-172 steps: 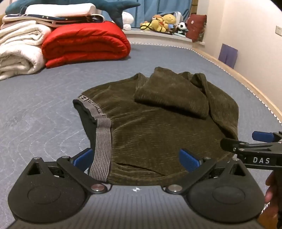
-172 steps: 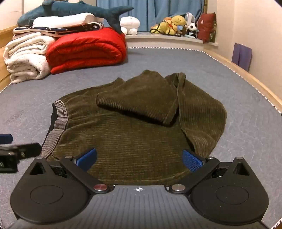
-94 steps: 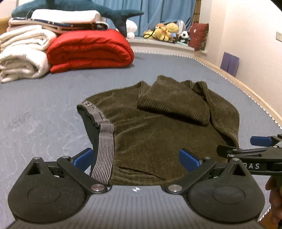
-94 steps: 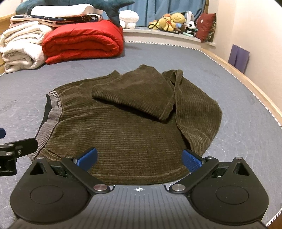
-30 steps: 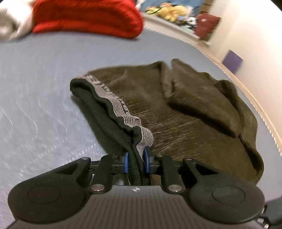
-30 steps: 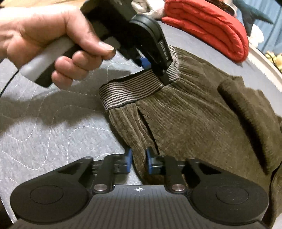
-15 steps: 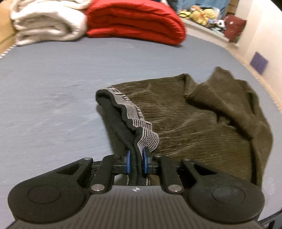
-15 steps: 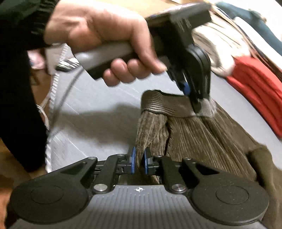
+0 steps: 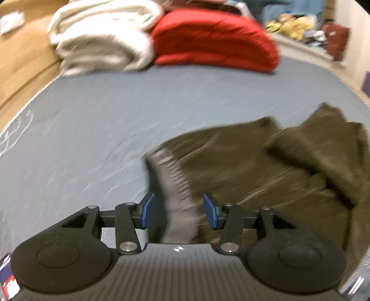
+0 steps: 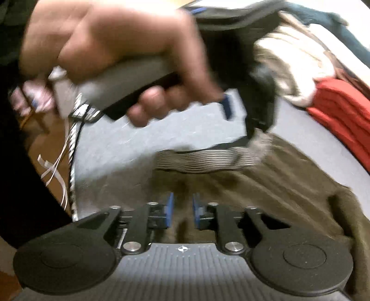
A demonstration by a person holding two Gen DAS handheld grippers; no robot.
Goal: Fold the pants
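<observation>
Olive corduroy pants (image 9: 266, 166) lie partly folded on the grey mattress (image 9: 92, 129), blurred by motion. Their grey striped waistband (image 9: 175, 185) runs down between the blue pads of my left gripper (image 9: 179, 213). Those jaws are opening, and both pads stand clear of the band. In the right wrist view my right gripper (image 10: 183, 211) hovers over the pants (image 10: 277, 185) just below the waistband (image 10: 208, 159). Its jaws are opening too, with fabric in the narrow gap and neither pad pressing on it. A hand (image 10: 115, 46) holds the left gripper (image 10: 245, 120) above the waistband's far end.
A folded red blanket (image 9: 215, 41) and rolled white blankets (image 9: 101, 39) sit at the far end of the mattress, with plush toys (image 9: 293, 20) behind them. A wooden bed frame (image 9: 20, 62) runs along the left. Loose cables (image 10: 69, 143) hang from the left gripper's handle.
Half a second ago both grippers were shut on the pants' waist edge. Both sets of jaws have since parted and let the fabric go. Both views have swung and blurred.
</observation>
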